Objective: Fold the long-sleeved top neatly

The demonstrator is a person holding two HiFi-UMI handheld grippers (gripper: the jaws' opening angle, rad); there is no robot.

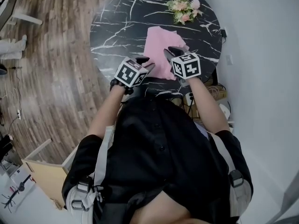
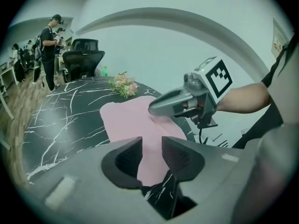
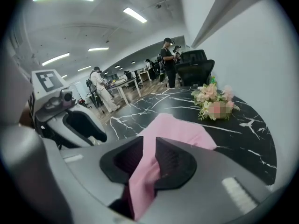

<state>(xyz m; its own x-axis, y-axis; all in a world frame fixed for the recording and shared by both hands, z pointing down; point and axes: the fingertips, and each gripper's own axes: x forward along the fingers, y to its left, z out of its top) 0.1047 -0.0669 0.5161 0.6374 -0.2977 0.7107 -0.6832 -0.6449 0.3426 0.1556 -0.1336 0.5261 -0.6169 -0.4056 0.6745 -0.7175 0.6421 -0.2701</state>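
Now | pink top point(image 1: 159, 45): 1 | bouquet point(image 1: 184, 8): 1 | grippers: 2 | right gripper point(image 3: 149, 146) grasping pink top | left gripper point(image 2: 152, 148) released

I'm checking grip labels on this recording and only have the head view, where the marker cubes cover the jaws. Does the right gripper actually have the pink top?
Observer: Yes. In the right gripper view, the right gripper is shut on a fold of the pink top, which fills the gap between its jaws.
Operator: And the left one?
Observer: The left gripper is open. Its jaws stand apart, and the top lies on the table beyond them, not pinched.
Operator: Is there anything behind the table that I can't see?
Observer: A black office chair stands at its far edge.
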